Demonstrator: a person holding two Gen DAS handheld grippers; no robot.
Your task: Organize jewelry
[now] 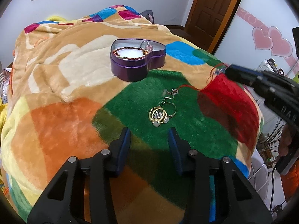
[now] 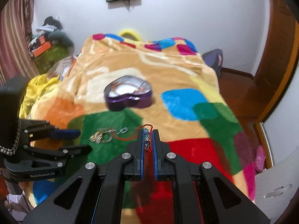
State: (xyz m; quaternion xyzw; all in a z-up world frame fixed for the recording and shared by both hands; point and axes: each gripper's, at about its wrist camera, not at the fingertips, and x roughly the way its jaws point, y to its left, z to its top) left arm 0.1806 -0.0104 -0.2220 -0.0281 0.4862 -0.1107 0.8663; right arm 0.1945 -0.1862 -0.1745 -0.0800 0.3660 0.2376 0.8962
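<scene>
A purple heart-shaped tin (image 1: 137,66) stands open on the blanket; it holds a braided bracelet (image 1: 129,53) and a pink-stone ring (image 1: 147,45). It also shows in the right wrist view (image 2: 129,98). A pile of gold hoops and earrings (image 1: 161,114) lies on the green patch, just ahead of my open, empty left gripper (image 1: 150,136). My right gripper (image 2: 148,138) is shut on a red cord bracelet with blue beads (image 2: 146,140); its cord trails left toward the pile (image 2: 101,137). The right gripper shows in the left wrist view (image 1: 227,71), at the right.
A colourful plush blanket (image 1: 56,85) covers the bed. A brown door (image 1: 211,9) and wood floor lie beyond the bed's far right edge. Clutter and a striped curtain (image 2: 13,37) stand at the far left.
</scene>
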